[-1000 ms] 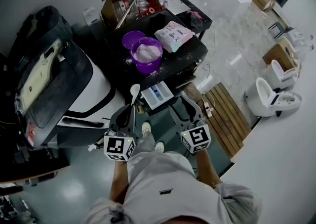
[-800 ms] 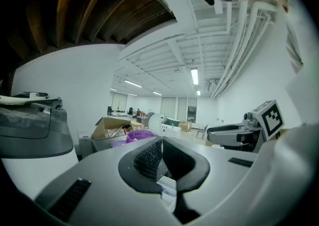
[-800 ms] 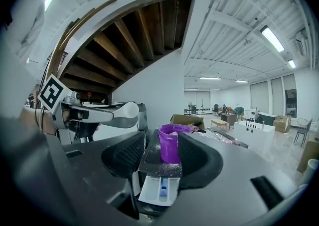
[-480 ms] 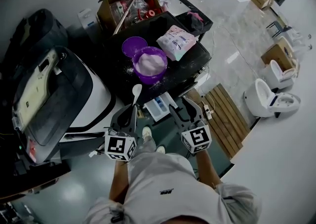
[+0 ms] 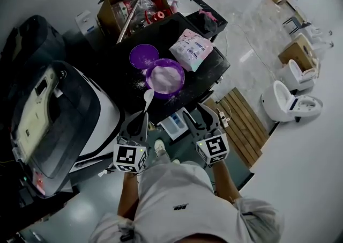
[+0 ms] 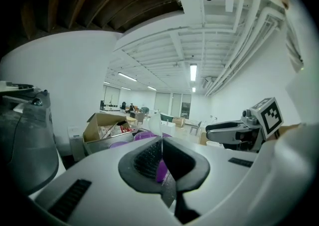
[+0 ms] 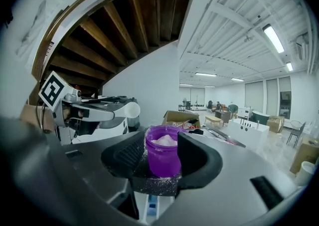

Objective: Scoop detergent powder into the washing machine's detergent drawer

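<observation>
A purple tub point(image 5: 165, 77) of white detergent powder stands on the dark table point(image 5: 211, 67), with its purple lid point(image 5: 144, 54) just behind it. My left gripper point(image 5: 143, 117) is shut on the handle of a white spoon point(image 5: 148, 97), whose bowl points at the tub from just short of the table edge. My right gripper point(image 5: 197, 114) is open and empty, over the open detergent drawer point(image 5: 174, 124). In the right gripper view the tub point(image 7: 163, 155) shows beyond the open jaws, and the drawer point(image 7: 152, 202) lies below them. The spoon point(image 6: 155, 124) rises thin from the left gripper's point(image 6: 162, 162) shut jaws.
A pink-white detergent bag point(image 5: 191, 49) lies right of the tub. A cardboard box point(image 5: 134, 3) of clutter stands at the table's back. The washing machine point(image 5: 59, 118) fills the left. Spilled powder dusts the table. A wooden slat mat point(image 5: 244, 124) and a toilet point(image 5: 289, 105) are on the right.
The table and tub have come closer to both grippers in the head view. The left gripper still holds the spoon, now nearer the tub. The right gripper stays open.
</observation>
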Demonstrator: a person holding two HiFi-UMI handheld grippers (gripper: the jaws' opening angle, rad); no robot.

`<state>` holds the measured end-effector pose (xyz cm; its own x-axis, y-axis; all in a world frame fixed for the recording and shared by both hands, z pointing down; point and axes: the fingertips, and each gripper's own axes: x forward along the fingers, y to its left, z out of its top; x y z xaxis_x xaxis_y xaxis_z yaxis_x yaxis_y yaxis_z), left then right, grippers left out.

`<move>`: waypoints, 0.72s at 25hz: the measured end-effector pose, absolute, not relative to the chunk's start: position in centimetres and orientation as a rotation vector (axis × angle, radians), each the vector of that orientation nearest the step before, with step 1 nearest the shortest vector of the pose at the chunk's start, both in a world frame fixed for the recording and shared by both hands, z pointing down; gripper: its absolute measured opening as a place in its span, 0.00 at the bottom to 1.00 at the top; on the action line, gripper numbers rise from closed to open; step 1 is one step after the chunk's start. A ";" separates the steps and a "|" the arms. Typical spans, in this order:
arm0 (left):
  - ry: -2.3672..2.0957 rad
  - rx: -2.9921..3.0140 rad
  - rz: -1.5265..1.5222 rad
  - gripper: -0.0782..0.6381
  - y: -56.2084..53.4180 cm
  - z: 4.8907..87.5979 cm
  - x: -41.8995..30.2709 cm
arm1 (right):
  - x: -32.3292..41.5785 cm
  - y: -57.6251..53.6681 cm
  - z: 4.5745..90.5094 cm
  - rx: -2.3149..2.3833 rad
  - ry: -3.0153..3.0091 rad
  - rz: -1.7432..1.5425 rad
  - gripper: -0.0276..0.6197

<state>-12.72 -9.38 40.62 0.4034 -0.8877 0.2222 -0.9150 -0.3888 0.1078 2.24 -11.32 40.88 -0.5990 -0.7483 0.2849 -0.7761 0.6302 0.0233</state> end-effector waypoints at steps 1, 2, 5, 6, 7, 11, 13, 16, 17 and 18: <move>-1.586 2.446 0.196 0.13 -9.9 40.8 -12.9 | 2.1 -11.7 40.9 1.243 -2.578 0.148 0.34; -1.575 2.446 0.204 0.13 -10.4 40.9 -13.1 | 2.0 -12.0 40.9 1.250 -2.570 0.147 0.34; -1.536 2.448 0.226 0.13 -11.7 41.3 -13.4 | 1.8 -12.9 40.9 1.276 -2.548 0.149 0.34; -1.523 2.449 0.233 0.13 -12.1 41.4 -13.4 | 1.7 -13.2 41.0 1.283 -2.542 0.149 0.34; -1.511 2.449 0.240 0.13 -12.5 41.5 -13.5 | 1.6 -13.4 41.0 1.289 -2.536 0.151 0.34; -1.464 2.446 0.280 0.13 -13.7 41.9 -13.3 | 1.5 -14.3 41.4 1.304 -2.517 0.161 0.34; -1.446 2.437 0.300 0.13 -14.3 42.2 -13.2 | 1.6 -14.9 41.5 1.307 -2.513 0.168 0.34; -1.437 2.427 0.324 0.13 -15.3 42.4 -12.9 | 1.9 -15.8 41.7 1.305 -2.509 0.183 0.34; -1.438 2.422 0.332 0.13 -15.5 42.5 -12.8 | 2.0 -16.2 41.9 1.301 -2.510 0.193 0.34; -1.441 2.414 0.341 0.13 -15.8 42.7 -12.7 | 2.0 -16.5 42.0 1.295 -2.511 0.201 0.34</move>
